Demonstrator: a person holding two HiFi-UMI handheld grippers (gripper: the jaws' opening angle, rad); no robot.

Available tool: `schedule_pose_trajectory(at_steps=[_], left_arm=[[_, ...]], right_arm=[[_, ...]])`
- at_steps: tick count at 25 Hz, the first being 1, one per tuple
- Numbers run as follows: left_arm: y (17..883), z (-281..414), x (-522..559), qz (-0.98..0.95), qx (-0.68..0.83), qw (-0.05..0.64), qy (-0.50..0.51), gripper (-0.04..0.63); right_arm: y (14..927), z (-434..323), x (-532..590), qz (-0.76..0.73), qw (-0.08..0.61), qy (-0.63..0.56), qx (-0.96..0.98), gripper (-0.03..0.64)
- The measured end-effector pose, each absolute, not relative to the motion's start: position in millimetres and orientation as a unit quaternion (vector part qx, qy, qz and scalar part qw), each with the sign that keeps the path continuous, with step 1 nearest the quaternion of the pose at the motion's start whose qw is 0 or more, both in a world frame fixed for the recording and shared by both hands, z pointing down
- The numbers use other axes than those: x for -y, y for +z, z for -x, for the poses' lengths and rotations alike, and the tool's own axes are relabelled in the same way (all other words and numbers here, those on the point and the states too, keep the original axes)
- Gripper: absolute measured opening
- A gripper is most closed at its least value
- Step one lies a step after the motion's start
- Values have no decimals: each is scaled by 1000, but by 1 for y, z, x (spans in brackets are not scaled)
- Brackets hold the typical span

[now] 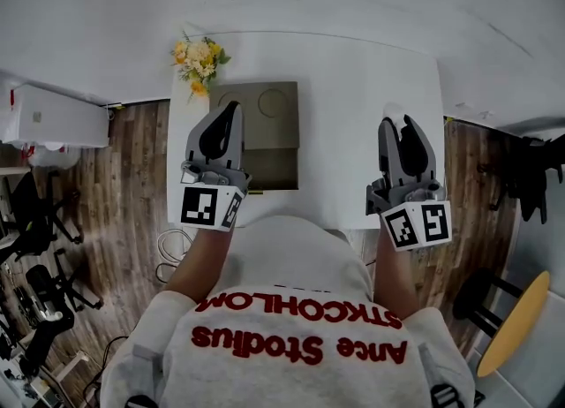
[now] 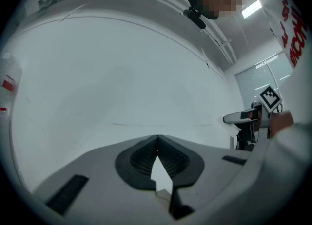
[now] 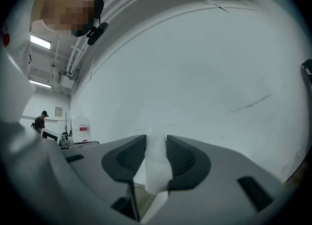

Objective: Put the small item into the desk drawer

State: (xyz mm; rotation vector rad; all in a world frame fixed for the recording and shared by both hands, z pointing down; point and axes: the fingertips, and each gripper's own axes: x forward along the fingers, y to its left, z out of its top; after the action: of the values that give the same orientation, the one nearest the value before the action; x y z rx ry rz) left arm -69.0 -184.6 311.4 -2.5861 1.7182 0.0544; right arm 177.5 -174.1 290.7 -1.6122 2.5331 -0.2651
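In the head view both grippers are held up over the white desk (image 1: 353,88), pointing away from me at a bare white wall. The left gripper (image 1: 231,108) hangs over the open drawer (image 1: 265,124), whose inside is olive-grey. In the left gripper view its gripper (image 2: 157,139) is shut, tips touching, with nothing between them. The right gripper (image 1: 399,120) is over the desk's right part. In the right gripper view that gripper (image 3: 156,143) is shut on a small white soft item (image 3: 157,168), which sticks out past the pads.
A bunch of yellow flowers (image 1: 199,62) stands at the desk's back left corner. A white cabinet (image 1: 53,117) and dark chairs (image 1: 35,221) are on the wooden floor at left, a yellow stool (image 1: 519,320) at right. The right gripper's marker cube (image 2: 270,97) shows in the left gripper view.
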Motion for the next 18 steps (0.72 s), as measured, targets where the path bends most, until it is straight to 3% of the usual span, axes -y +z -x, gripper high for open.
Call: schedule_pose_trajectory(at_steps=[18], left_arm=[[298, 151, 151, 758, -651, 43, 11, 8]], right_arm=[[274, -73, 193, 393, 70, -86, -913, 132]])
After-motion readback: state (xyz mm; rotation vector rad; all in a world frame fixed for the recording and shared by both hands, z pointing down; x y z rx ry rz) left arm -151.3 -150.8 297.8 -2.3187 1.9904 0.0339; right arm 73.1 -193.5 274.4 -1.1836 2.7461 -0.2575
